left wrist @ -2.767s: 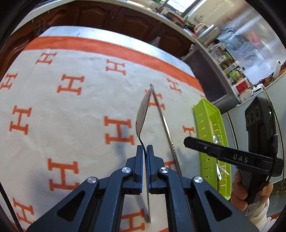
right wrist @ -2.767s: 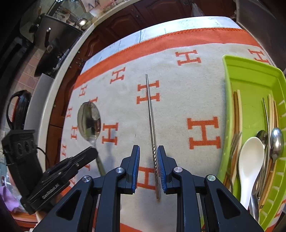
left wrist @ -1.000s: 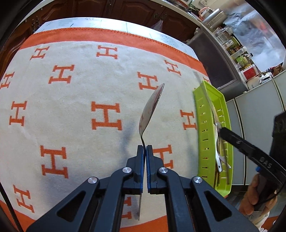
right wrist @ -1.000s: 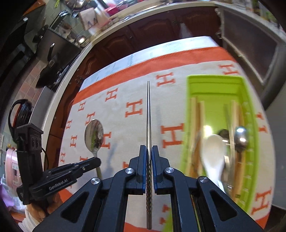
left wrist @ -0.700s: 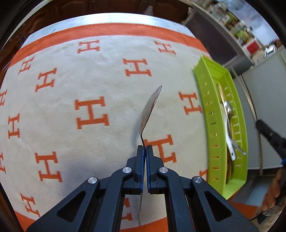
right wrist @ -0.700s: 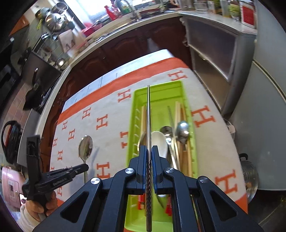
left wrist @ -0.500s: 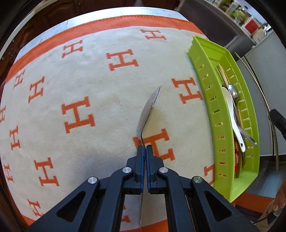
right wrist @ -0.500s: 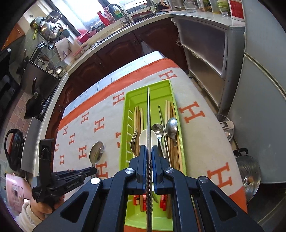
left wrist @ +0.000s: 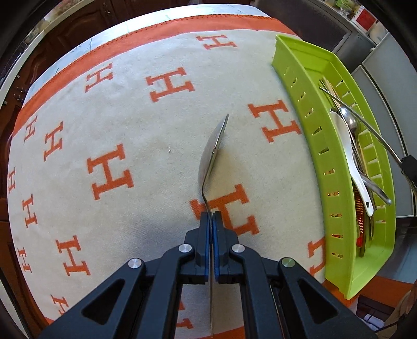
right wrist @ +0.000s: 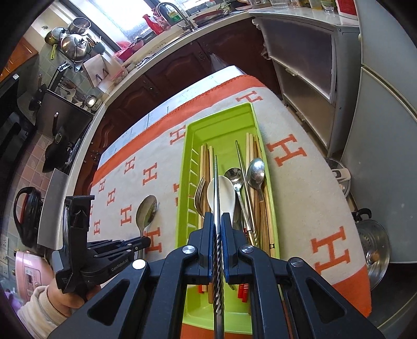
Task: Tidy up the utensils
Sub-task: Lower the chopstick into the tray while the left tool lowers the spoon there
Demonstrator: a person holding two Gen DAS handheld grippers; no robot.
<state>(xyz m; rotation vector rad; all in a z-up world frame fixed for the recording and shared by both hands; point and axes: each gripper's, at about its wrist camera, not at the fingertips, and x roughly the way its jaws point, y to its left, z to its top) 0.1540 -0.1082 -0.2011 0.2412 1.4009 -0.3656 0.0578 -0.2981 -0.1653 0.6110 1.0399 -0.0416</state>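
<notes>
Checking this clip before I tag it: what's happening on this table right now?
A person holds a gripper in each hand over a table covered with an H-patterned cloth. The left gripper is shut on the handle of a metal spoon, held above the cloth beside the green tray. The right gripper is shut on a metal chopstick, which sits over the tray. Wooden chopsticks, a white spoon, a fork and metal spoons already lie in the tray.

Dark wooden cabinets point(right wrist: 161, 75) run under a sunlit window point(right wrist: 135, 15) at eleven o'clock; grey cupboards point(right wrist: 312, 78) stand at two o'clock.
</notes>
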